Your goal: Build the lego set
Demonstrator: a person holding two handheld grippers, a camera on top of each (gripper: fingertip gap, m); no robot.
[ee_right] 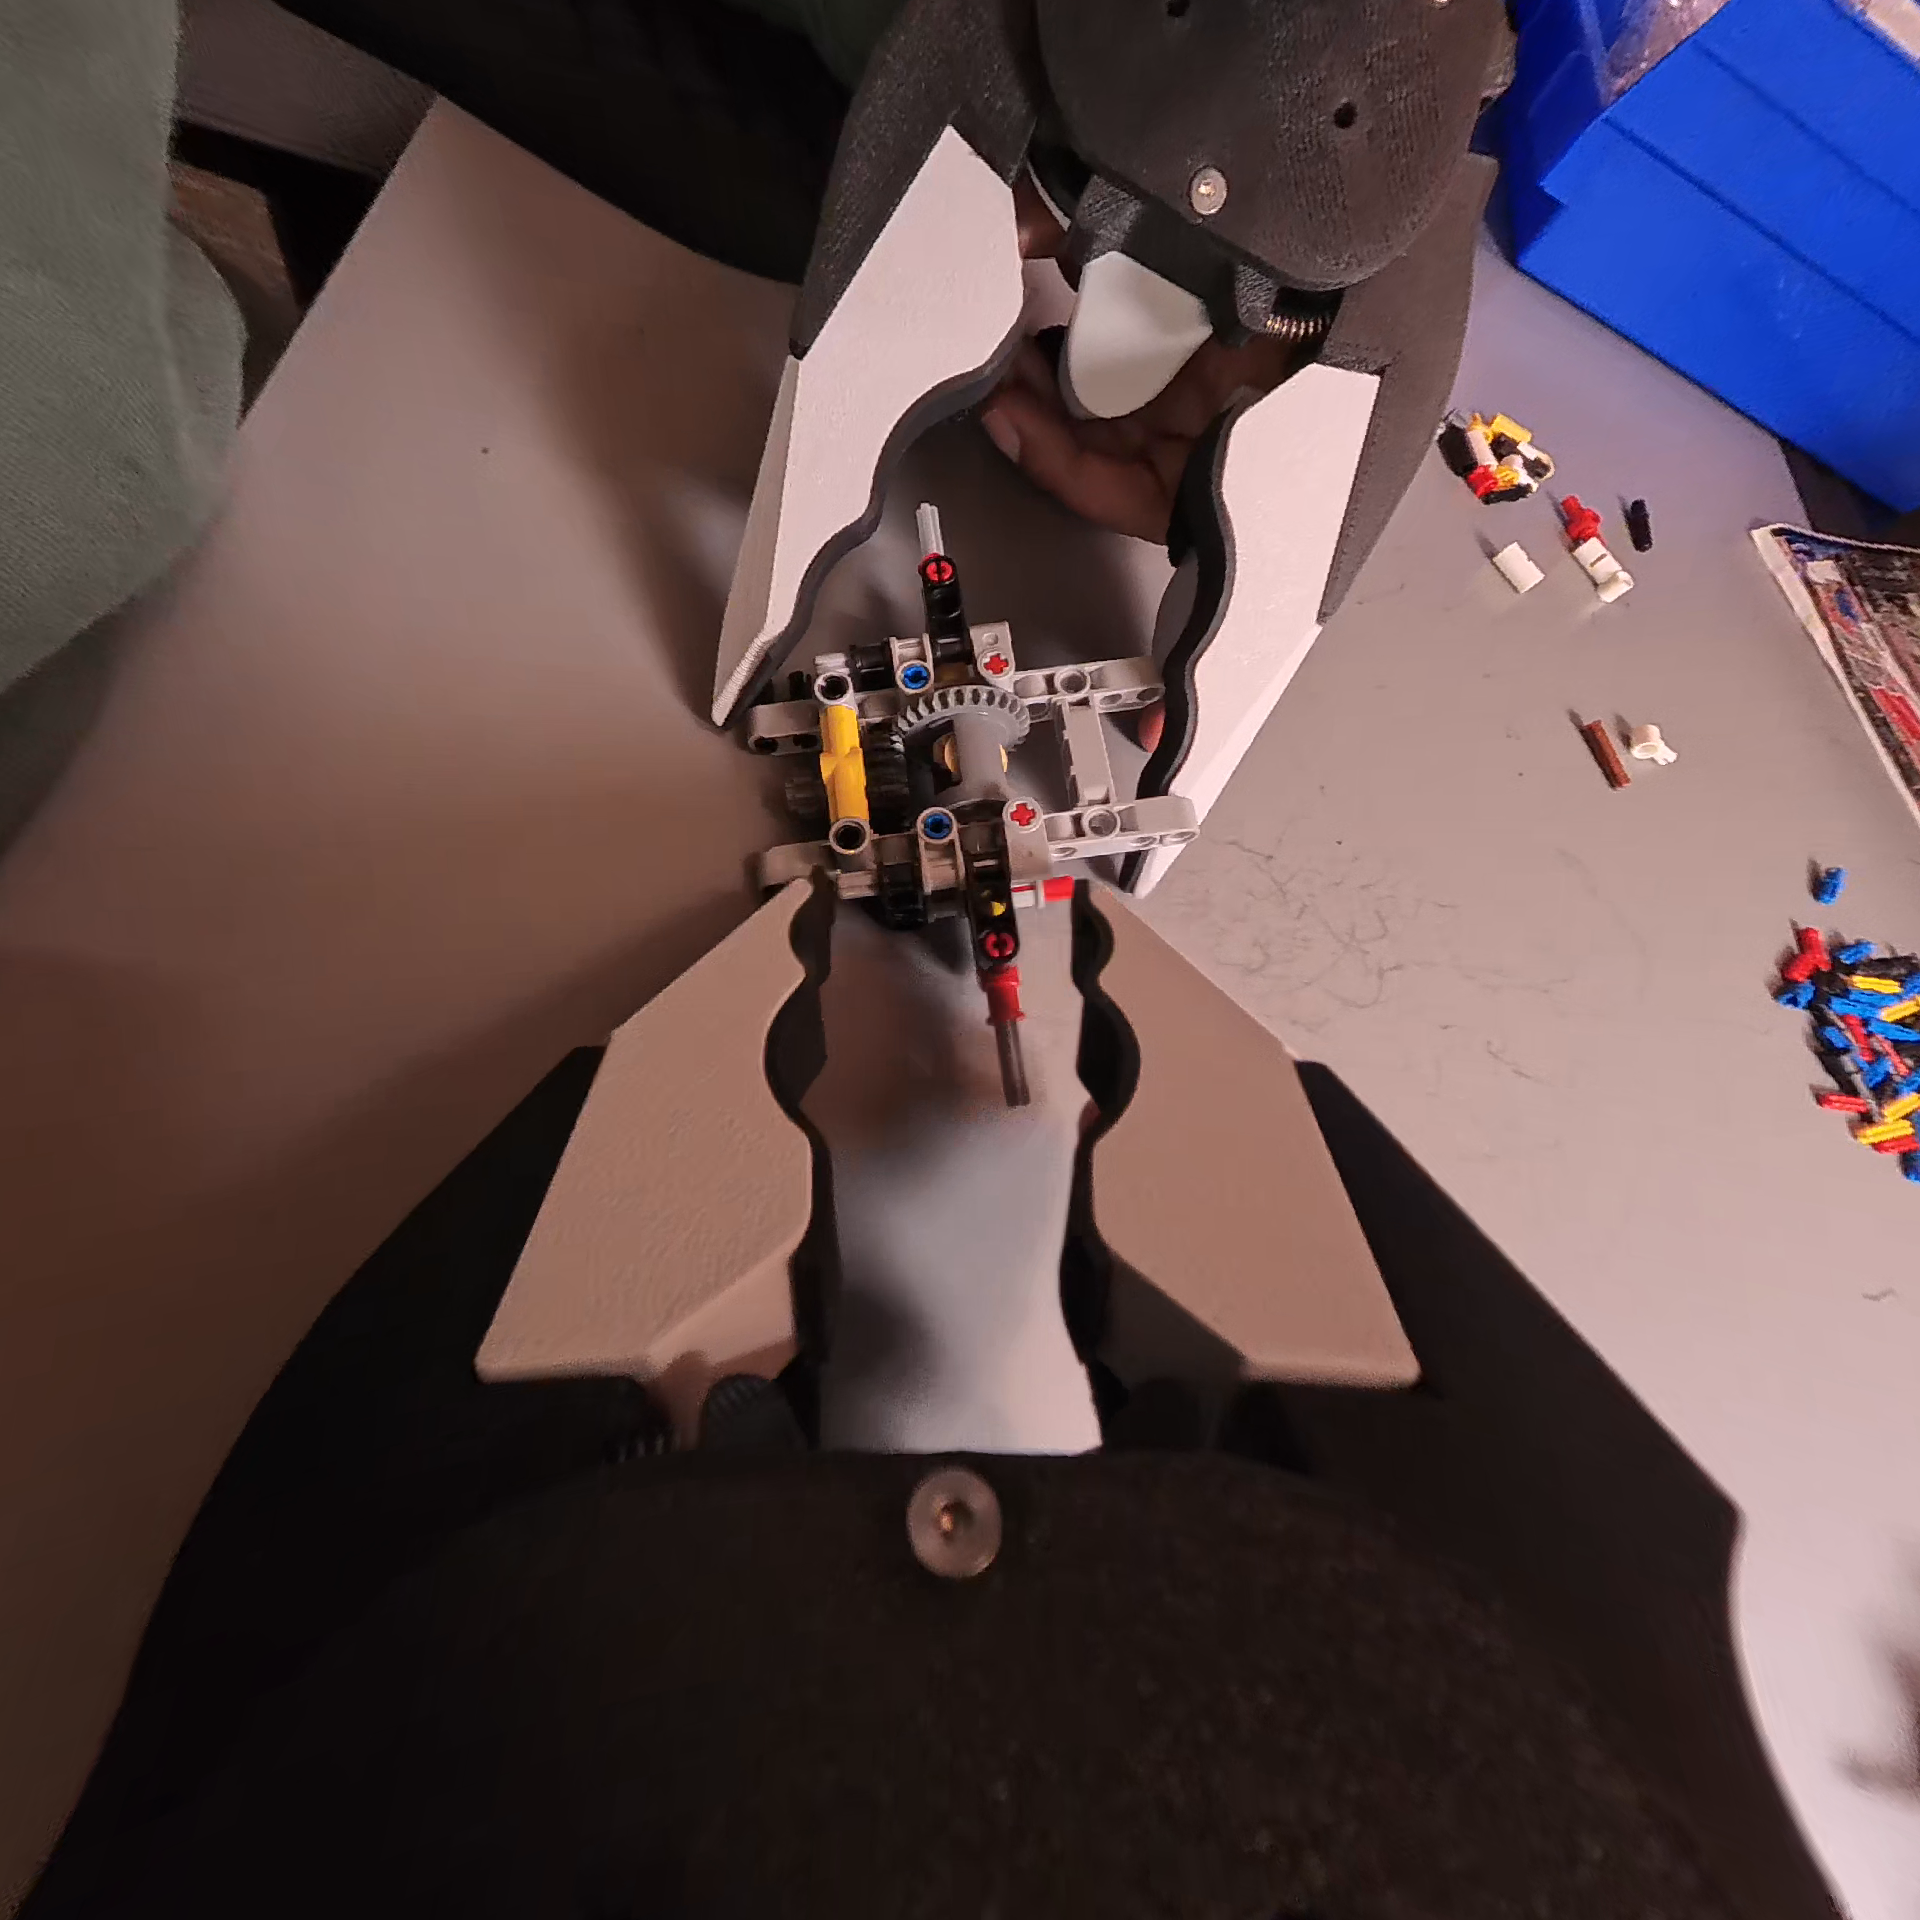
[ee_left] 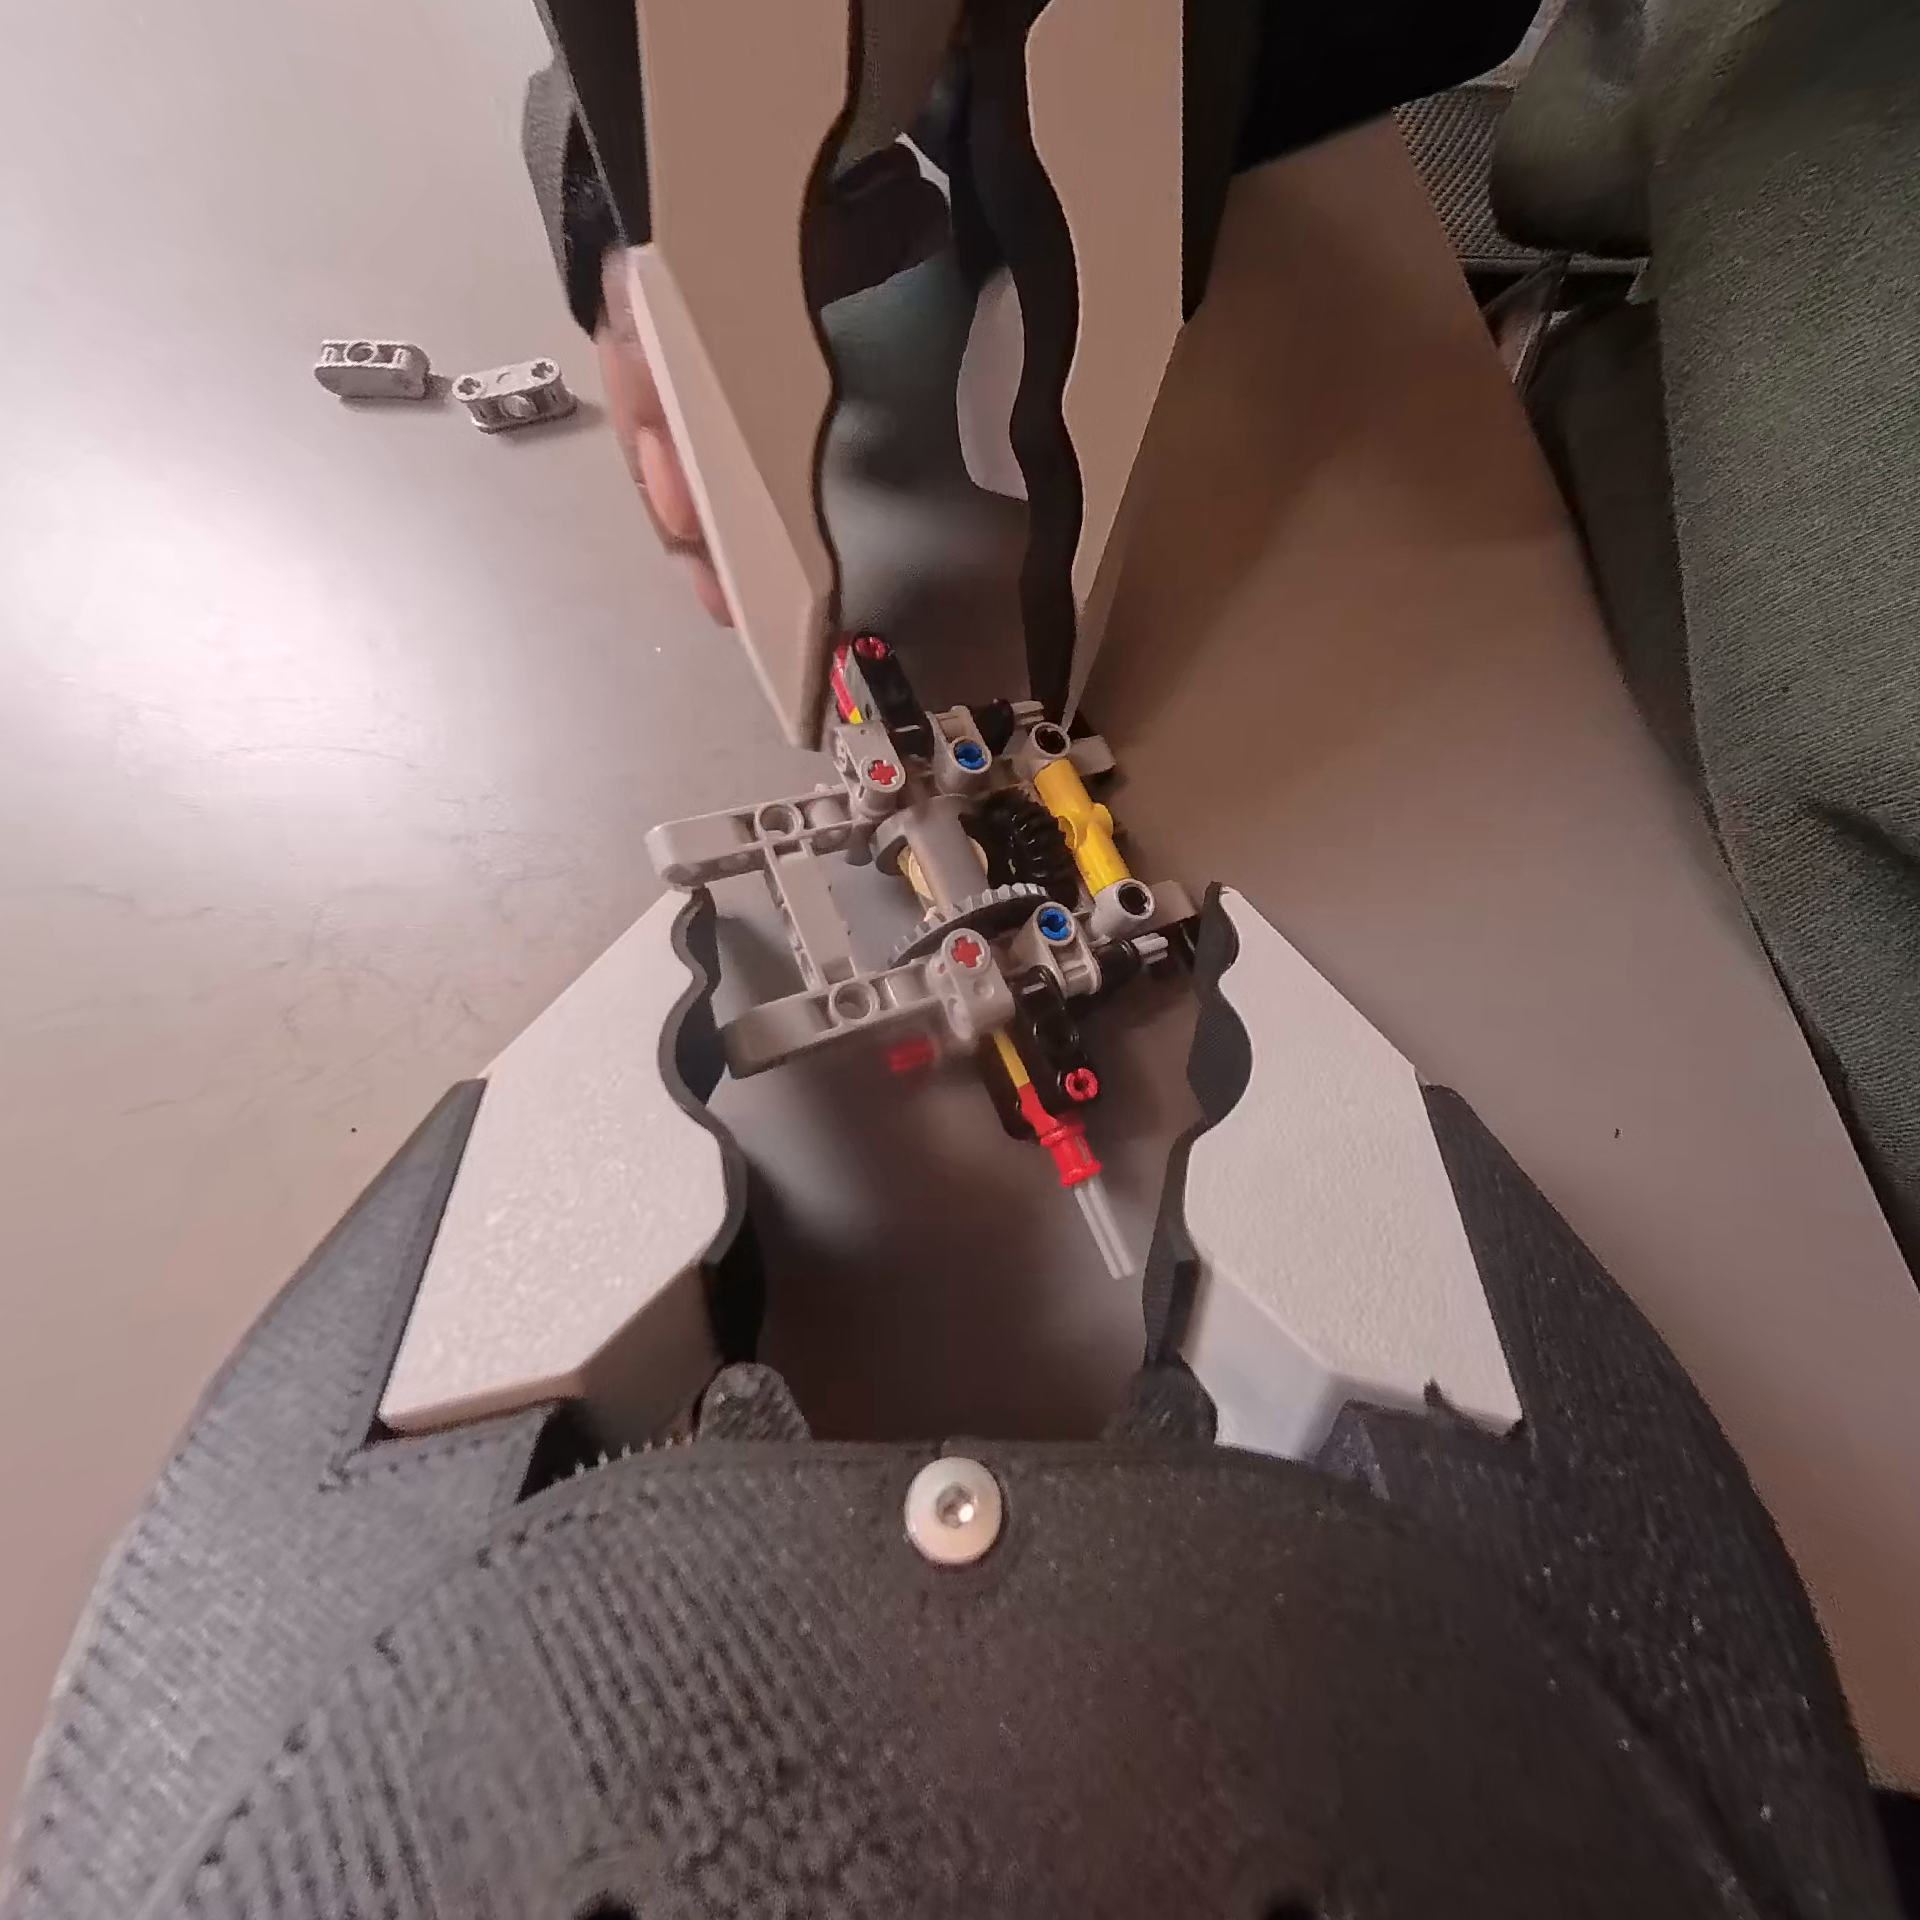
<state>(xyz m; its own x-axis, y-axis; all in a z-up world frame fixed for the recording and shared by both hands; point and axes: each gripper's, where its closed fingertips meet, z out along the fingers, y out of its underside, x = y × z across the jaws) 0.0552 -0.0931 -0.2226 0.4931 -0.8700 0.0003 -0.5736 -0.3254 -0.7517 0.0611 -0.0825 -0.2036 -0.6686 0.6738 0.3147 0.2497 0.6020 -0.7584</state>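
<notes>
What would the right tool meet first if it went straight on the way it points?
Probably the grey gear assembly: its near edge lies right at the right tool's open fingertips, depth unclear.

A pale grey tabletop (ee_right: 1455,1039) fills the view, glossy with soft overhead glare at ten o'clock, blue storage bins (ee_right: 1745,208) stacked at one o'clock, and a dark mesh chair (ee_left: 1455,187) beyond the table's edge.
</notes>
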